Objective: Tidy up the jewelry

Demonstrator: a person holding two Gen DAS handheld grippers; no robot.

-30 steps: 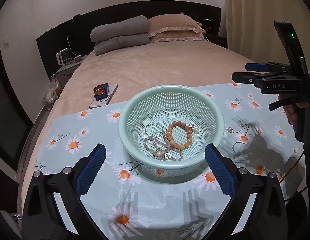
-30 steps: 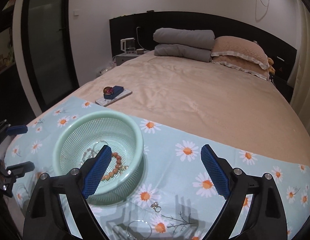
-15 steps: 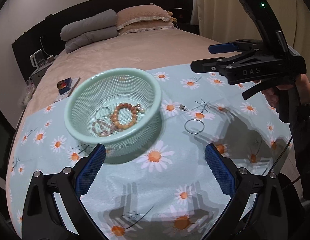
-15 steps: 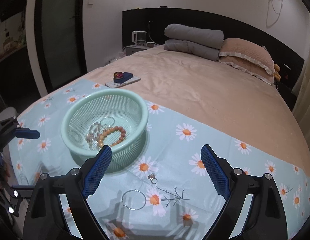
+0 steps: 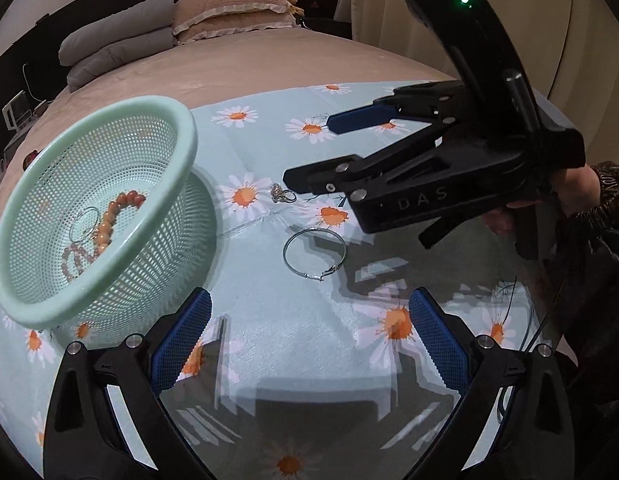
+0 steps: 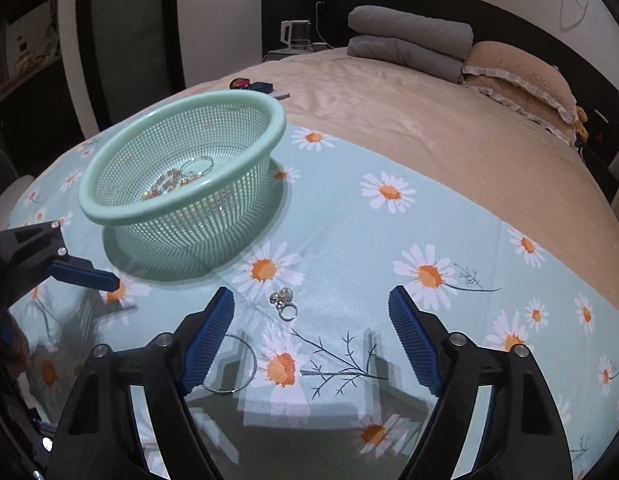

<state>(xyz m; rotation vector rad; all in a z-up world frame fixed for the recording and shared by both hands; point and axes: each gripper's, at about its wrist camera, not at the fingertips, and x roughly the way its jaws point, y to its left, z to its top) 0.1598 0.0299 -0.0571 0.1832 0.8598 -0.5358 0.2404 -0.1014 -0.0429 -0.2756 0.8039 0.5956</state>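
A mint green mesh basket [image 5: 49, 308] [image 6: 181, 216] stands on a daisy-print cloth [image 5: 293, 320] and holds an orange bead bracelet [image 5: 109, 216] and other beaded pieces. A thin silver hoop [image 5: 314, 254] [image 6: 245, 364] and a small silver ring [image 5: 281, 196] [image 6: 285, 306] lie on the cloth right of the basket. My left gripper [image 5: 309, 340] is open, low over the cloth just short of the hoop. My right gripper [image 6: 311, 336] is open, hovering close above the ring and hoop; it also shows in the left wrist view [image 5: 321, 152].
The cloth lies on a beige bed [image 6: 409, 112] with grey [image 6: 409, 40] and pink [image 6: 521, 76] pillows at the head. A small box with a red item [image 6: 253, 86] sits on the bed beyond the basket. A nightstand with a kettle [image 6: 295, 34] stands behind.
Both grippers have dropped lower and closer to the hoop and ring. The left view has swung right, so the basket now sits at its left. Both stay open.
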